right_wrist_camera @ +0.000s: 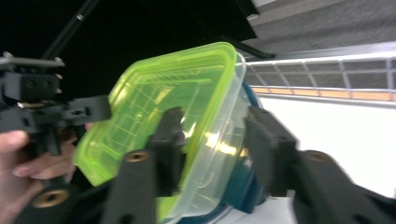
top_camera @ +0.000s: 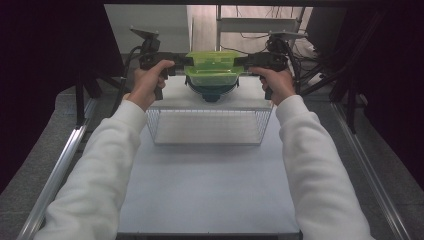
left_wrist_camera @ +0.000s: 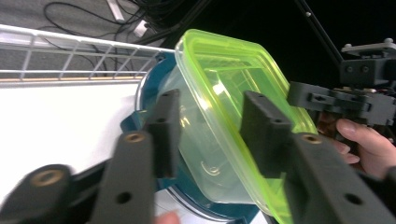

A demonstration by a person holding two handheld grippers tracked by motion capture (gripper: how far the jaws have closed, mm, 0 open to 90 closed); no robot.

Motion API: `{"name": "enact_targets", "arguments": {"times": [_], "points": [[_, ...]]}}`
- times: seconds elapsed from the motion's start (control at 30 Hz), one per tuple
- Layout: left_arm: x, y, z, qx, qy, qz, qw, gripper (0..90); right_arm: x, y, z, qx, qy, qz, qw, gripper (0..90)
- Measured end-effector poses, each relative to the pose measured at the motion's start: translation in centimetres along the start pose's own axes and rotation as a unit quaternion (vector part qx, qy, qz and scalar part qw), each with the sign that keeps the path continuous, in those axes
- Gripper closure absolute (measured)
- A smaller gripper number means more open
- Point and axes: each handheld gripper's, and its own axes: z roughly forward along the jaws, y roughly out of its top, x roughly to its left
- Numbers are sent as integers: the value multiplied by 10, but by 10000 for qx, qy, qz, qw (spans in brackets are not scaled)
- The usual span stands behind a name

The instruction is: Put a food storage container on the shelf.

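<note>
A wire basket (top_camera: pixel 210 126) sits nearest on the white table (top_camera: pixel 210 190). Beyond it, the clear container (top_camera: pixel 214 79) with its green lid (top_camera: pixel 213 59) rests on a teal dish (top_camera: pixel 213 93) (stacked, upright). The left gripper (top_camera: pixel 181 64) and right gripper (top_camera: pixel 246 63) flank it, jaws parted, pads off its ends.

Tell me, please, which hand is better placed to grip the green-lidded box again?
Nearly even; marginally right. The right claw and left claw stand open astride the box. The right has the lid rim and wall between its jaws; at the left, the rim runs close to one jaw.
</note>
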Motion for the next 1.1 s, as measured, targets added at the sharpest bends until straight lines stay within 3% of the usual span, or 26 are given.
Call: {"name": "enact_targets", "arguments": {"times": [0.13, 0.33, 0.5, 0.67, 0.93, 1.1], "points": [[-1, 0, -3, -68, 88, 70, 9999, 389, 0, -1, -1, -37, -4, -134, 9999, 373], [-11, -5, -20, -333, 61, 476, 9983, 307, 7, -5, -19, -470, -16, -516, 9976, 306], [-21, -15, -37, -406, 84, 854, 9955, 273, 14, -15, -38, -671, -75, -806, 9945, 303], [-28, -31, -52, -446, 142, 1072, 9931, 256, 21, -29, -49, -548, -88, -1129, 9921, 298], [-35, -67, -73, -444, 125, 1345, 9898, 249, 27, -56, -64, -441, -193, -1768, 9831, 290], [-37, -90, -80, -410, 247, 1544, 9869, 247, 21, -76, -75, -406, -159, -1853, 9817, 287]]}}
